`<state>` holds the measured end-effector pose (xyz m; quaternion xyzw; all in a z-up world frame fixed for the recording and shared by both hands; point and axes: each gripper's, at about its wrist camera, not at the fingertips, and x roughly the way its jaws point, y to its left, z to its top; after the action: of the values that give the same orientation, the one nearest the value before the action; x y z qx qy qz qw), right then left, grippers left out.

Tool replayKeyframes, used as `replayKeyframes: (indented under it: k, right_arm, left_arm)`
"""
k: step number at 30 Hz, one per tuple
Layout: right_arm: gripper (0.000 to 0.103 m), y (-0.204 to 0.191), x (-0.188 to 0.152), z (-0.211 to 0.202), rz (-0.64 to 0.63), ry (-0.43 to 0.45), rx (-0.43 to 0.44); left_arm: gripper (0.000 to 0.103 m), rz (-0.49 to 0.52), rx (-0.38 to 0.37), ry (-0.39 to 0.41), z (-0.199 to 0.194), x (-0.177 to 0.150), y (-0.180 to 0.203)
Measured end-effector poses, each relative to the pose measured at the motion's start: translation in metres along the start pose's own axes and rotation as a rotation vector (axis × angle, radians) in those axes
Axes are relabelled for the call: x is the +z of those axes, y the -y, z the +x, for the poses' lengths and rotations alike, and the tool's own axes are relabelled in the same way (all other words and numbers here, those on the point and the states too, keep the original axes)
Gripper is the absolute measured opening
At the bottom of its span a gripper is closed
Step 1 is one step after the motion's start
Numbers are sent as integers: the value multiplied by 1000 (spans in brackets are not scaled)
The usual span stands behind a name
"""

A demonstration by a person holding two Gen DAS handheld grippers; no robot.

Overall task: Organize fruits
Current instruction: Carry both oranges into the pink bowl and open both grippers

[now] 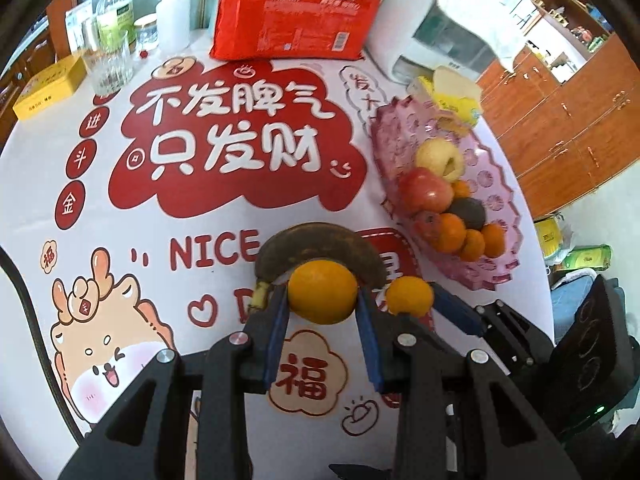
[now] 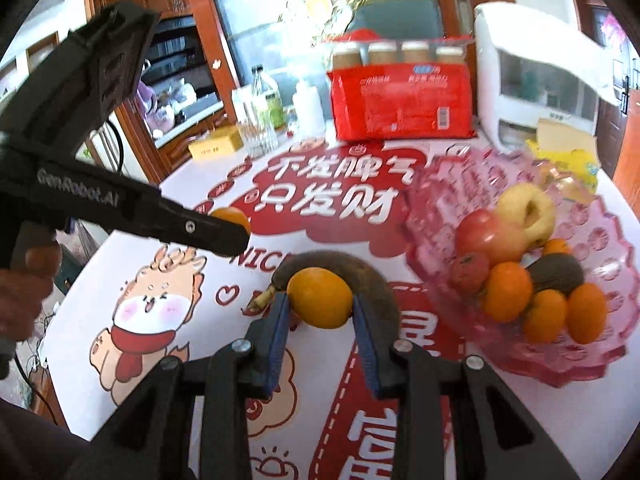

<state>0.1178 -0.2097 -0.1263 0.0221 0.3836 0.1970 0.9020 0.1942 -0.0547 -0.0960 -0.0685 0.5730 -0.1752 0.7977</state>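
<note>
Each of two hand-held grippers, left [image 1: 323, 300] and right [image 2: 320, 300], grips an orange, beside a pink fruit bowl [image 2: 592, 216].

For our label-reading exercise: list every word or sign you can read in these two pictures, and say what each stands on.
"不发脾气 只发财": tablecloth, large red cloud
"NICE": tablecloth, red letters behind the banana
"福": tablecloth, small cloud badge near the left gripper
"金", "斗", "进": tablecloth, red discs
"GenRobot.AI": body of the left gripper, seen in the right wrist view
Red package, yellow box, bottle label: print too small or blurred to read
</note>
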Motion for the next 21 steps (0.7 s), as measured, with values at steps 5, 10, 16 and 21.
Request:
replayKeyframes:
  k: [5,10,16,21]
  right_arm:
    - [32,15,5,-30,11,47,-34]
    - [32,37,4,-55,26,72,-72]
    - [32,72,0,-79,57,72,-105]
    - [32,101,-3,-89,92,62,-123]
  left_arm:
    - [32,26,-11,21,-7,-4,26]
    - [32,41,-24,41,-8,-5,53]
    - [32,48,-34,56,0,-3,84]
    - [32,41,-30,63,13,2,103]
